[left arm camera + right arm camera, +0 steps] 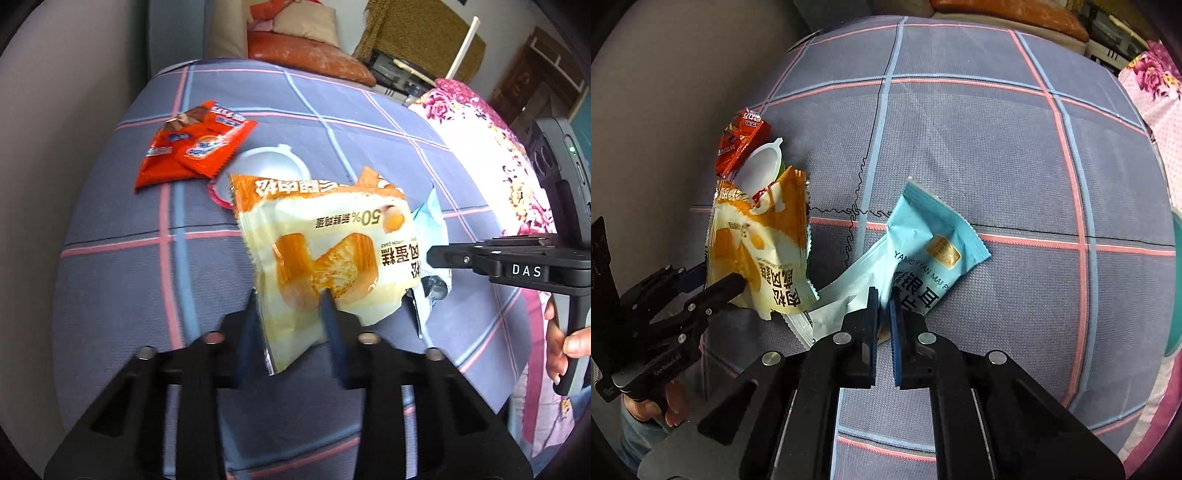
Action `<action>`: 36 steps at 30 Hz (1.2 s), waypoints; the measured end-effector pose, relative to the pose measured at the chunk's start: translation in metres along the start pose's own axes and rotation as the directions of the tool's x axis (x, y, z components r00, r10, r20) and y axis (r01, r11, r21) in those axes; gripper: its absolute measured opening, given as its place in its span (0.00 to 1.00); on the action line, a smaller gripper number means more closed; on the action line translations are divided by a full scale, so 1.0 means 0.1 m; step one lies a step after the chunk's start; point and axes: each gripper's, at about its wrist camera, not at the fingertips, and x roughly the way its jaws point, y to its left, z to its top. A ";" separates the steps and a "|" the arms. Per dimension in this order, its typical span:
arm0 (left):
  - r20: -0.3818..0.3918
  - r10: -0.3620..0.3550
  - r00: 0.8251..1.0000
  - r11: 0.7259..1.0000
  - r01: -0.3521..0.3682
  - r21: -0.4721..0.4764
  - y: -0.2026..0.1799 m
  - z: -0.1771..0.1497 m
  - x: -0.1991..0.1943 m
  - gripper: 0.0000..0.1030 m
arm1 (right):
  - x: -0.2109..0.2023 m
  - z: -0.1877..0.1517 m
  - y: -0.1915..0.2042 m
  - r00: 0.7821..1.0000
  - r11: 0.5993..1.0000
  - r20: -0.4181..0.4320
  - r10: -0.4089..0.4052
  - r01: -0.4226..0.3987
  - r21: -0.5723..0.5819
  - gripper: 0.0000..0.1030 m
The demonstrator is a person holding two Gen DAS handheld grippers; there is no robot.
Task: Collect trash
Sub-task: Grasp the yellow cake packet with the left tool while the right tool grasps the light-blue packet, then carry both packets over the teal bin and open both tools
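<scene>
On the far left of the checked bedspread (110,280) lie the 2 red wrappers (192,147), with the white plastic lid (269,162) just beside them. Your left gripper (291,314) is clamped on the yellow cake wrapper (325,240), lifting its near edge. To the right, your right gripper (882,306) is pinched shut on the blue snack wrapper (927,236).

Grey-blue bedsheet (979,140) checked with pink and pale blue lines; orange-and-cream cake wrapper (325,254); light blue wrapper (931,243); red packets (188,147); white lid (269,164).
</scene>
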 end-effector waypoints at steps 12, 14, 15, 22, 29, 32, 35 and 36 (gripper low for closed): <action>-0.012 -0.014 1.000 1.000 0.014 0.019 -0.37 0.02 0.01 0.15 | -0.51 -0.25 -0.66 0.995 0.994 0.086 -0.044 0.035 0.105 0.04; -0.009 -0.013 1.000 0.999 0.013 0.030 -0.46 0.04 0.01 0.15 | -0.55 -0.24 -0.72 0.994 0.992 0.099 -0.041 0.029 0.122 0.04; -0.007 -0.013 1.000 0.999 0.013 0.032 -0.50 0.04 0.00 0.15 | -0.52 -0.18 -0.71 0.994 0.991 0.105 -0.041 0.027 0.128 0.04; 0.025 0.014 1.000 0.999 -0.015 0.049 -0.77 0.15 -0.10 0.14 | -0.71 -0.28 -0.96 0.988 0.987 0.148 -0.042 0.017 0.161 0.04; 0.038 0.021 0.999 0.996 -0.024 0.090 -1.13 0.32 -0.08 0.14 | -0.87 -0.37 -1.25 0.981 0.980 0.191 -0.040 0.001 0.200 0.04; 0.038 0.020 0.999 0.993 -0.025 0.120 -1.33 0.41 -0.04 0.14 | -0.95 -0.40 -1.39 0.977 0.976 0.209 -0.046 -0.001 0.217 0.04; 0.038 0.020 0.999 0.988 -0.025 0.152 -1.54 0.49 0.01 0.14 | -1.04 -0.44 -1.54 0.972 0.972 0.229 -0.055 0.000 0.235 0.04; 0.039 0.019 0.999 0.986 -0.025 0.163 -1.61 0.52 0.03 0.14 | -1.07 -0.45 -1.60 0.970 0.971 0.235 -0.058 0.000 0.241 0.04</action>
